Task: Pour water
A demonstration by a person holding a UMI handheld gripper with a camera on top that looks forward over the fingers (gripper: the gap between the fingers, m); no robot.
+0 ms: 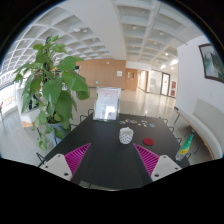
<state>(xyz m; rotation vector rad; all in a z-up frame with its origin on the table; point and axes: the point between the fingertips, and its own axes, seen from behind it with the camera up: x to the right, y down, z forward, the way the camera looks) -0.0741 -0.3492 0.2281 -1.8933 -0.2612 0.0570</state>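
Note:
A small clear glass cup stands on the dark table, ahead of my fingers and slightly right of their midline. A clear pitcher-like container stands at the table's far end. My gripper is open and empty, its magenta pads spread wide apart above the near part of the table. Nothing stands between the fingers.
A tall leafy potted plant stands left of the table. A small red thing lies right of the cup. A green item lies at the table's right edge. Black chairs stand by the far end. A wide hall lies beyond.

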